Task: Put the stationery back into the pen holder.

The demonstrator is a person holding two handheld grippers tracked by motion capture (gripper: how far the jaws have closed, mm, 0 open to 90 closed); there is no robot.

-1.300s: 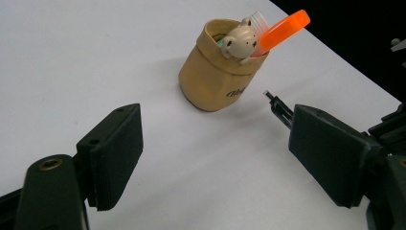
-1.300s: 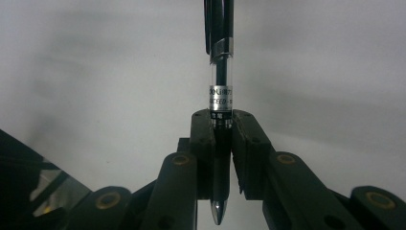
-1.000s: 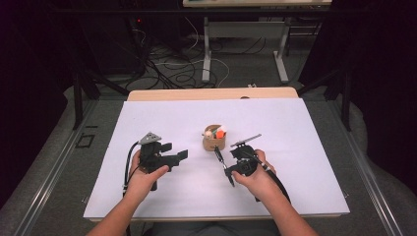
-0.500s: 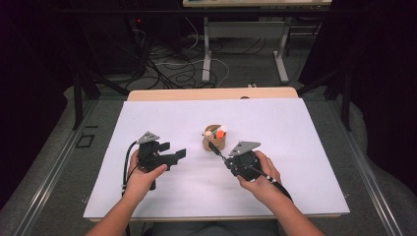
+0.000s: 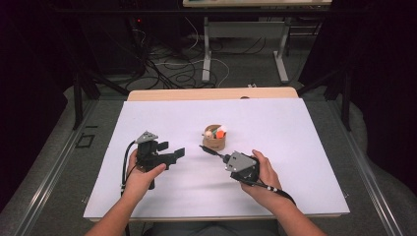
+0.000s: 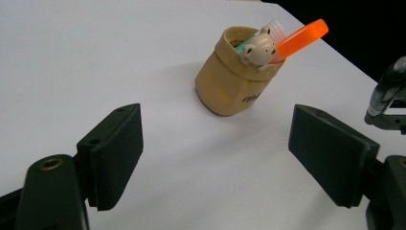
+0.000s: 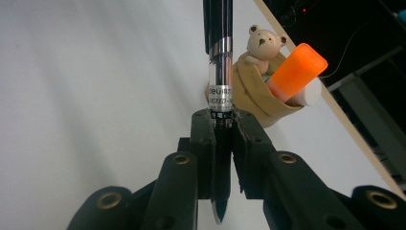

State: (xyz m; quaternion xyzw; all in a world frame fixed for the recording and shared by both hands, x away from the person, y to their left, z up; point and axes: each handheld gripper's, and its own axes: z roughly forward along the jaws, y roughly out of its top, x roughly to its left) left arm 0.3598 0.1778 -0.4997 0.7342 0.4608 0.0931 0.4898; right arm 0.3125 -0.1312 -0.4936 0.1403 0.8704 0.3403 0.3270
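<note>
The right gripper (image 5: 220,156) is clamped tight on a black pen (image 7: 218,57) w/ a silver band; in the right gripper view the pen runs up from between the closed jaws, its far end reaching past the top edge. In the high view the pen tip (image 5: 204,148) points left and far, toward the tan cup (image 5: 215,140), ending just beside the cup's near-left side; can't tell if it touches. The cup stands upright near the middle of the white table (image 5: 295,128), w/ a small bear figure (image 6: 258,48) hanging on its rim and an orange marker (image 6: 301,36) sticking out at a slant, plus a clear-capped item beside it. The left gripper (image 6: 215,163) rests left of the cup, well apart, jaws spread wide w/ nothing between them, aimed right toward the cup.
</note>
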